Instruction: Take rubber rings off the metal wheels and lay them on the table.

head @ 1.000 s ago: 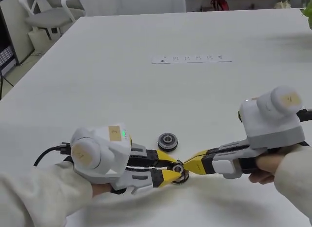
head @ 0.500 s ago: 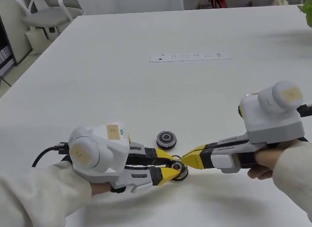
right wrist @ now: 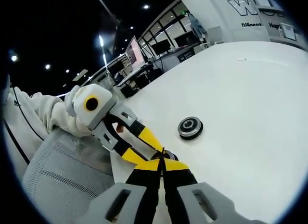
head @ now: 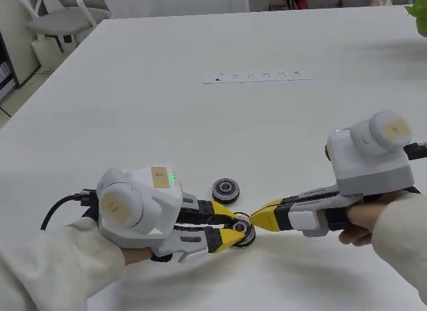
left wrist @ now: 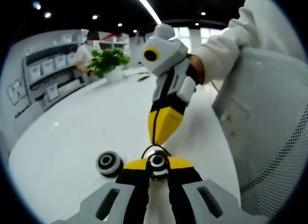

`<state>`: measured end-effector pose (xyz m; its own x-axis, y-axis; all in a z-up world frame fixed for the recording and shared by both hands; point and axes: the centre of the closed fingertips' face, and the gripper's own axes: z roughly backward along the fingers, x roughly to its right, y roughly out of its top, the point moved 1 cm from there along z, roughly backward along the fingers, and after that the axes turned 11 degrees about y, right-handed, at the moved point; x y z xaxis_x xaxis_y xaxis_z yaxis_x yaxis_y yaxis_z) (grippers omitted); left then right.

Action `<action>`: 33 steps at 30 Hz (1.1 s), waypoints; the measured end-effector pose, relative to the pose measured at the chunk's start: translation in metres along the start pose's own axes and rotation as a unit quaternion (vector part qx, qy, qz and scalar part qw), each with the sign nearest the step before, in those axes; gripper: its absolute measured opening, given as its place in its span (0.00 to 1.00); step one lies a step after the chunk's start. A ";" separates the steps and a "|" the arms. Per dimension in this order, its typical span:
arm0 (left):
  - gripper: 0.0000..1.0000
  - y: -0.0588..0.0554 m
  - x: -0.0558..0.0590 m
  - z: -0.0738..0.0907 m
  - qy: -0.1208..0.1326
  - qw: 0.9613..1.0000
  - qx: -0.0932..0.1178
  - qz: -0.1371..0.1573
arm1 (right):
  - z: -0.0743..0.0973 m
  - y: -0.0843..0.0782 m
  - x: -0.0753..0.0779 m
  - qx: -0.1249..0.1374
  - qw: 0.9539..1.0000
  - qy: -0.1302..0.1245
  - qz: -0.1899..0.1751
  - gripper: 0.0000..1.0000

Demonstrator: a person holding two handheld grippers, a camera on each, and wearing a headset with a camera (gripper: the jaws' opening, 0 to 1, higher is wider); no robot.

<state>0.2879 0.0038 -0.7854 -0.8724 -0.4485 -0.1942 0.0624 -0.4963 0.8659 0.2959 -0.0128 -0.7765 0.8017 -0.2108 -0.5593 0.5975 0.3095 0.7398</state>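
My left gripper (head: 238, 232) lies low over the table, shut on a small metal wheel (head: 245, 233). In the left gripper view the wheel (left wrist: 158, 162) sits between my yellow jaws. My right gripper (head: 255, 222) comes in from the right, its tips meeting the wheel's edge. They are shut on the thin black rubber ring (left wrist: 156, 146), which is stretched a little off the wheel toward them. In the right gripper view the ring (right wrist: 161, 156) shows as a dark bit at my tips. A second wheel (head: 225, 189) with its black ring on lies flat just behind.
The white table (head: 200, 124) stretches far back with a power strip (head: 257, 76) set into its middle. Office chairs (head: 63, 14) stand past the far left corner. A cable (head: 60, 207) trails from the left gripper.
Both grippers stay locked at the wheel. The head camera has drifted slightly, so the scene sits a little to the left and lower.
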 end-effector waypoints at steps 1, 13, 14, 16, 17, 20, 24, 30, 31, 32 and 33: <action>0.15 0.001 0.000 0.001 0.000 1.000 0.002 -0.001 | 0.000 0.000 0.000 0.000 1.000 0.000 -0.001 0.00; 0.22 0.008 -0.001 0.009 -0.003 1.000 -0.003 0.004 | 0.002 0.003 -0.001 0.005 1.000 0.000 -0.002 0.00; 0.23 0.009 -0.002 0.010 -0.001 1.000 -0.002 0.004 | 0.002 0.003 -0.002 0.005 1.000 0.000 -0.002 0.00; 0.33 0.012 -0.008 0.012 0.015 1.000 0.002 0.005 | 0.002 0.004 -0.001 0.006 1.000 -0.002 -0.001 0.00; 0.38 0.014 -0.011 0.013 0.020 1.000 0.004 0.011 | 0.003 0.004 -0.001 0.008 1.000 -0.002 -0.001 0.00; 0.44 0.020 -0.019 0.017 0.029 0.999 0.015 0.028 | 0.004 0.007 -0.001 0.013 1.000 -0.004 0.000 0.00; 0.48 0.024 -0.025 0.023 0.039 0.999 0.020 0.022 | 0.006 0.010 0.000 0.020 1.000 -0.005 -0.003 0.00; 0.59 0.030 -0.027 0.034 0.041 0.999 0.026 0.022 | 0.010 0.017 -0.002 0.035 0.999 -0.005 -0.003 0.00; 0.59 0.031 -0.027 0.036 0.041 0.998 0.028 0.026 | 0.010 0.019 -0.002 0.038 0.999 -0.005 -0.004 0.00; 0.59 0.033 -0.026 0.040 0.042 0.998 0.033 0.033 | 0.011 0.020 -0.002 0.040 0.999 -0.005 -0.004 0.00; 0.61 0.033 -0.026 0.043 0.043 0.998 0.035 0.038 | 0.011 0.021 -0.002 0.042 0.999 -0.006 -0.005 0.00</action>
<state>0.2921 0.0307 -0.7320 -0.8214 -0.5464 -0.1638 0.0898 -0.4075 0.9088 0.3065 -0.0163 -0.7557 0.7961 -0.2238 -0.5623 0.6037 0.2283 0.7638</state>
